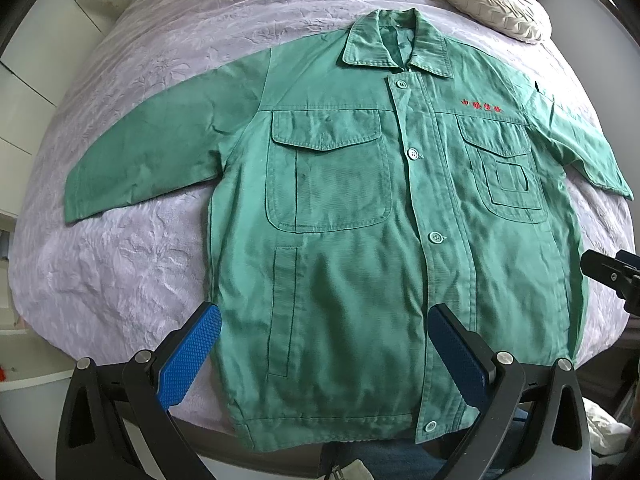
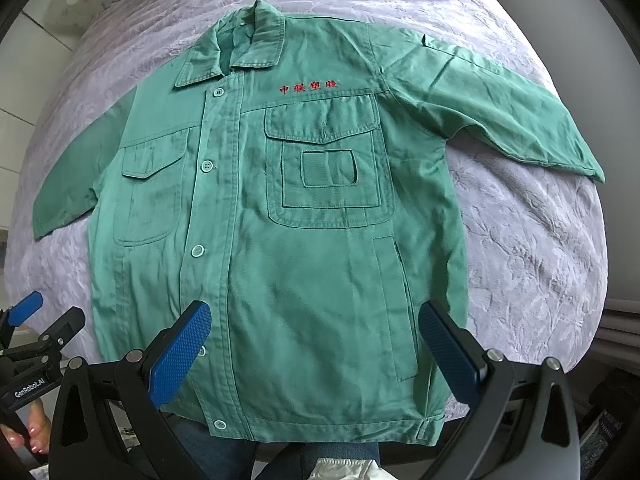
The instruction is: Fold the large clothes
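Green jacket [image 1: 360,216] lies flat, front up, buttoned, sleeves spread on the purple bed [image 1: 132,264]. My left claw [image 1: 324,356] and right claw [image 2: 316,352] both gape, empty, over its hem.

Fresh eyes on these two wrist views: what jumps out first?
A green work jacket lies spread flat, front up and buttoned, sleeves out to both sides, filling most of the lilac bedspread. Red embroidered characters above one chest pocket stand out against the green. Both grippers, left and right, hover with jaws wide open over the hem, holding nothing.
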{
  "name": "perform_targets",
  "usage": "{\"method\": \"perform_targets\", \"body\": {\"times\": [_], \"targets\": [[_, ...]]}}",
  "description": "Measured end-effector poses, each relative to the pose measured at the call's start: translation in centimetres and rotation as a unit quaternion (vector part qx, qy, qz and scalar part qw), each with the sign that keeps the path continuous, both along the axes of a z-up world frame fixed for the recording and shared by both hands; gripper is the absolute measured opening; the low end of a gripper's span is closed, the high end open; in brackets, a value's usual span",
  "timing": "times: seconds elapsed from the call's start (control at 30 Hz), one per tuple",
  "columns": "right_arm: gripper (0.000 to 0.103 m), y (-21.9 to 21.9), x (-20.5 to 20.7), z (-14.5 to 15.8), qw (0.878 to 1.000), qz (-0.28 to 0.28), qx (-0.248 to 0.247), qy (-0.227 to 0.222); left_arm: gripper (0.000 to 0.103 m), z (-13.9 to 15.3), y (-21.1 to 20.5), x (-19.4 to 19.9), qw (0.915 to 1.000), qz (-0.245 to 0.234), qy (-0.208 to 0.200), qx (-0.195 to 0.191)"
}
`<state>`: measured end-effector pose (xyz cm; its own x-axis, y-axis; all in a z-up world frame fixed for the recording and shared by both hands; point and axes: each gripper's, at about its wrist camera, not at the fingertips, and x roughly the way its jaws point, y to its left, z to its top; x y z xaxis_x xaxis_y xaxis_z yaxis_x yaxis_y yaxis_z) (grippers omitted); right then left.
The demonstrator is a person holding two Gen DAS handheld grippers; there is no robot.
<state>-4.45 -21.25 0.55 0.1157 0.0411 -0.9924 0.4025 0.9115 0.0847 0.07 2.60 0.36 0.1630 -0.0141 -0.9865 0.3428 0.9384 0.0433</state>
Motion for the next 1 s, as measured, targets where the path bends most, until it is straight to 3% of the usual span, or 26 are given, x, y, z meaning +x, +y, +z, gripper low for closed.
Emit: {"method": "perform_targets", "body": {"times": [1.0], "targets": [[0.103,0.2,-0.46,-0.56,1.0,-0.009,0.001,0.01,0.103,-0.74,0.53,0.09,0.9999,-0.001,0.01,-0.008]]}}
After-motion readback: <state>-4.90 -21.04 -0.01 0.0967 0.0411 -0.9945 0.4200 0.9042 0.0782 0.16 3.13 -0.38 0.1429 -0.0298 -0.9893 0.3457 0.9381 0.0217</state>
